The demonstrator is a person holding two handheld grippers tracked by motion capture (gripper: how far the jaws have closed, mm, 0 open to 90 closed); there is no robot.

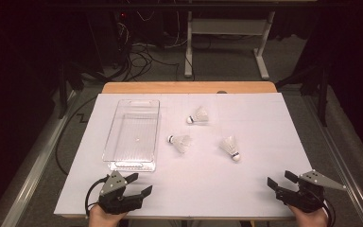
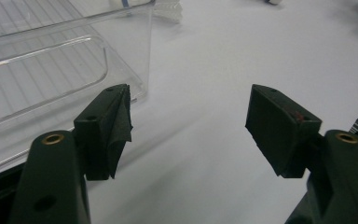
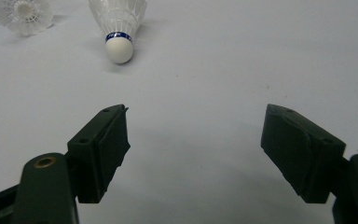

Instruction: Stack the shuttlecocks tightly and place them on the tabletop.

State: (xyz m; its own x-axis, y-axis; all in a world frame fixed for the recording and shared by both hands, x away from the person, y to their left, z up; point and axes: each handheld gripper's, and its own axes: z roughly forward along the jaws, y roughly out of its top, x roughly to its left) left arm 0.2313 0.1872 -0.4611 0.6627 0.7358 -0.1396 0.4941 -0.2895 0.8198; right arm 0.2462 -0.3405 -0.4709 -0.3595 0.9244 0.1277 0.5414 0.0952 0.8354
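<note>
Nearest the person, both tools rested at the front edge of the counter [image 1: 264,109], one in each hand. Left tool [image 1: 139,184]: jaws spread wide, nothing between them, parked just short of the near end of the clear plastic bin [image 1: 133,128]. In the left gripper view that bin's corner [image 2: 121,56] sat close ahead of the left jaw, apart from it. Right tool [image 1: 279,179]: jaws likewise spread and empty, aimed inward toward the middle of the counter.

Farther out lay three shuttlecocks, all on their sides on the white surface, none in the bin. The nearest shuttlecock [image 1: 230,147] lay ahead of the right tool, cork pointing back toward it; the right gripper view showed that cork [image 3: 119,48] facing the jaws, well apart. The middle shuttlecock [image 1: 180,141] lay just right of the bin; the far shuttlecock [image 1: 199,116] lay beyond.

Judgement: the empty bin looked set out to receive the shuttlecocks, and both tools seemed held wide in readiness. The right tool seemed best placed for the first pick.
</note>
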